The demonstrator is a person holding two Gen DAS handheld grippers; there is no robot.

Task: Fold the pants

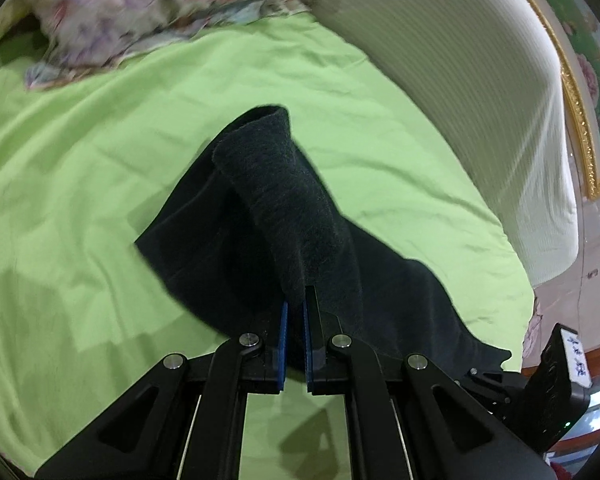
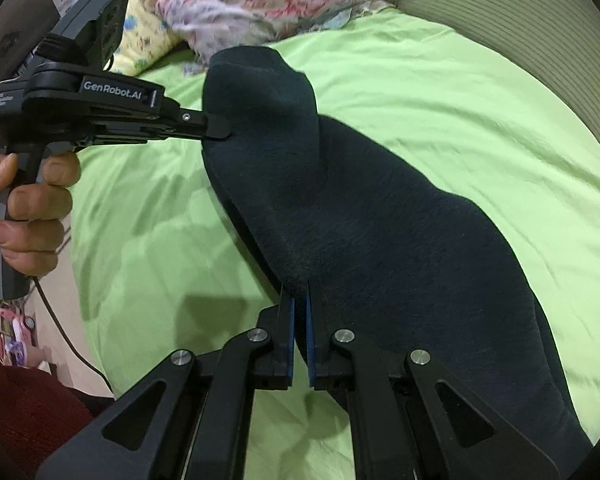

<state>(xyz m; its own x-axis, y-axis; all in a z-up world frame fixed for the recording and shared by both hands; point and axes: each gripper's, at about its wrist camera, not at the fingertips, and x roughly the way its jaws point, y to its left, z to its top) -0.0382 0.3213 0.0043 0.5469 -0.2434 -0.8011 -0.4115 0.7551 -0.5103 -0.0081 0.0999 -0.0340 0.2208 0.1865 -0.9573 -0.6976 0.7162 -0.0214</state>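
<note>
Dark navy pants [image 1: 284, 208] hang over a light green bed sheet [image 1: 100, 184], lifted off it. My left gripper [image 1: 295, 300] is shut on an edge of the pants. My right gripper [image 2: 300, 300] is shut on another edge of the same pants [image 2: 380, 232]. In the right wrist view the left gripper [image 2: 220, 132] comes in from the left, clamped on the far end of the cloth, with a hand [image 2: 24, 208] around its handle. The cloth stretches between the two grippers and drapes down to the right.
A floral blanket [image 1: 132, 12] lies bunched at the far end of the bed. A white ribbed headboard or cushion [image 1: 480, 92] runs along the right side. A yellow patterned pillow [image 2: 148, 28] lies by the blanket. The bed's edge and floor [image 2: 56, 336] show at lower left.
</note>
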